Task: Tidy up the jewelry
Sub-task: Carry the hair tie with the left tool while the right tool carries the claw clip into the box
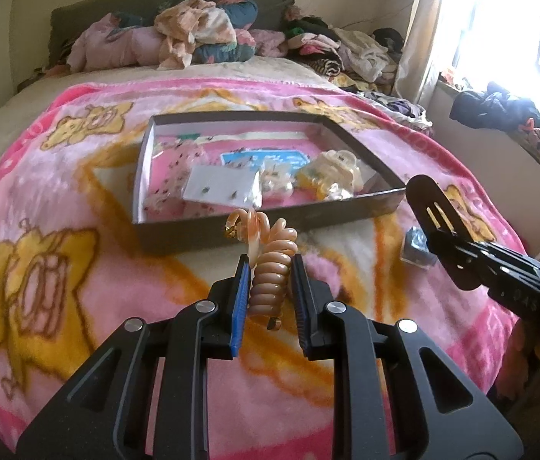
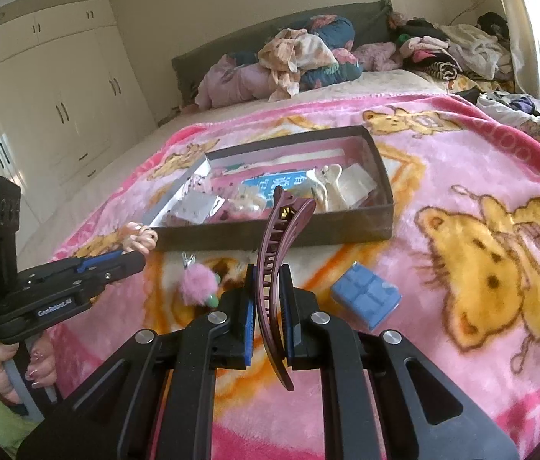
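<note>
My left gripper (image 1: 268, 260) is shut on a peach spiral hair tie (image 1: 271, 272), whose coils stick up past the fingertips just in front of the shallow dark box (image 1: 178, 232). The box holds an earring card (image 1: 218, 188), pale hair clips (image 1: 331, 176) and small packets. My right gripper (image 2: 268, 270) is shut on a long maroon banana hair clip (image 2: 275, 257), standing upright between the pads. In the right wrist view the left gripper (image 2: 137, 258) shows at the left with the hair tie (image 2: 140, 238) by the box's (image 2: 270, 235) near corner. The right gripper (image 1: 436, 237) with the clip (image 1: 432, 207) shows at the right in the left wrist view.
A pink bear-print blanket (image 2: 461, 176) covers the bed. On it lie a blue block-shaped item (image 2: 365, 299) and a pink fluffy pom-pom keychain (image 2: 197, 287). Clothes (image 1: 208, 34) are piled at the headboard and by the window. White wardrobes (image 2: 40, 107) stand at the left. A hand (image 2: 5, 368) holds the left gripper's handle.
</note>
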`<state>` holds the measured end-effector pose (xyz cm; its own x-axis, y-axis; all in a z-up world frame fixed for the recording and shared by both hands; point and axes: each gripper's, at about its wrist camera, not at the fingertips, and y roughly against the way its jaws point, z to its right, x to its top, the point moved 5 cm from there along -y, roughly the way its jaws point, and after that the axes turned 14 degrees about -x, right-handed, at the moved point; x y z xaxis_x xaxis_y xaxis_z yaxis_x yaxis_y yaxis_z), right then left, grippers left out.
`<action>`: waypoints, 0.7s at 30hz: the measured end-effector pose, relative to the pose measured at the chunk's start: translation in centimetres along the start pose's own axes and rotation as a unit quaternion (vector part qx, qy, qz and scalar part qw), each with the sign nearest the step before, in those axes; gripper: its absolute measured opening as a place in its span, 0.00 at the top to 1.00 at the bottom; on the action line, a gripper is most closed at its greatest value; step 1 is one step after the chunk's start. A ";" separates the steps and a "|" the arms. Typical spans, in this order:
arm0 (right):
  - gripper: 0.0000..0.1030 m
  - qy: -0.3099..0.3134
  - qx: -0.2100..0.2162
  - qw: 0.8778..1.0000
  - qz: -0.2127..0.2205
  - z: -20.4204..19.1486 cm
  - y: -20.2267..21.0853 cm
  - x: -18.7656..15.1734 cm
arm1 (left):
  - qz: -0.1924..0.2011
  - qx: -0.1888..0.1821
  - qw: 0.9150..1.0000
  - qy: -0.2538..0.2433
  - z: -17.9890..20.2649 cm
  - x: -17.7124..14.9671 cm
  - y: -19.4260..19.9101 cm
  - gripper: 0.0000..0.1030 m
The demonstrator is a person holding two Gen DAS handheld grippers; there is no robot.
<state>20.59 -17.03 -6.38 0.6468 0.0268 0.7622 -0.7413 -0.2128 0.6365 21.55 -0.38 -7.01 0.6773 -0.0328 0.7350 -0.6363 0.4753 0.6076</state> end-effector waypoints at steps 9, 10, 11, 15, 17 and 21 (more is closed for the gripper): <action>0.89 -0.011 -0.009 1.000 0.005 1.1 -0.6 1.5 | 0.007 -0.012 1.000 -0.020 1.8 2.7 -1.9 0.86; 0.89 -0.013 -0.010 1.000 0.006 1.3 -0.7 1.7 | 0.008 -0.014 1.000 -0.023 1.9 2.9 -2.1 0.86; 0.89 -0.015 -0.012 1.000 0.006 1.5 -0.8 2.0 | 0.009 -0.015 1.000 -0.026 2.1 3.2 -2.4 0.86; 0.89 -0.029 -0.017 0.999 0.011 2.6 -1.1 3.1 | 0.013 -0.016 0.999 -0.033 2.4 4.5 -3.2 0.86; 0.89 -0.031 -0.020 0.999 0.013 2.9 -1.3 3.6 | 0.015 -0.017 0.999 -0.033 2.4 5.1 -3.5 0.86; 0.89 -0.032 -0.024 0.999 0.015 3.6 -1.8 4.6 | 0.020 -0.015 0.999 -0.033 2.4 6.2 -4.0 0.86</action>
<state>25.53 -20.02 -4.39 0.6325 -0.0426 0.7734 -0.7679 -0.1650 0.6189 27.46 -4.64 -4.15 0.6249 -0.0713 0.7774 -0.6499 0.5042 0.5686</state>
